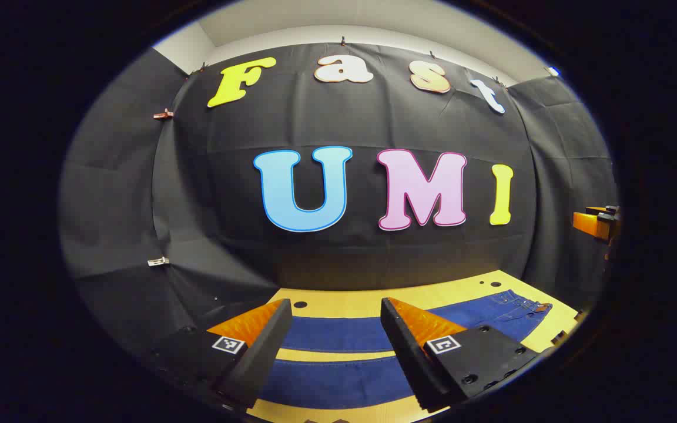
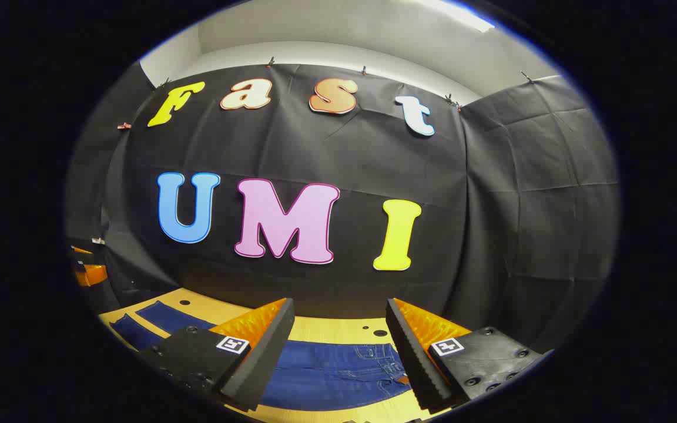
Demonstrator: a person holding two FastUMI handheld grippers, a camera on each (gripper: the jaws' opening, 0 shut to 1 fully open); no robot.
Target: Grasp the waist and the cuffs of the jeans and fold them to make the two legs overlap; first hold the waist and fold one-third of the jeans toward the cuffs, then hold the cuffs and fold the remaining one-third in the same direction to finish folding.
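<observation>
I am holding both claws, left (image 1: pixel 334 329) and right (image 2: pixel 338 329), spread wide above the jeans (image 1: pixel 338 335) lying flat on the table (image 1: pixel 338 302) just below. Denim being heavy and floppy, I am judging the thick waistband (image 2: pixel 374 355) and cuffs the best grips.

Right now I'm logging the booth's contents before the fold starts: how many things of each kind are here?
Jeans: 1, spread flat
Table: 1
Left gripper: 1, open
Right gripper: 1, open
Total: 4
</observation>
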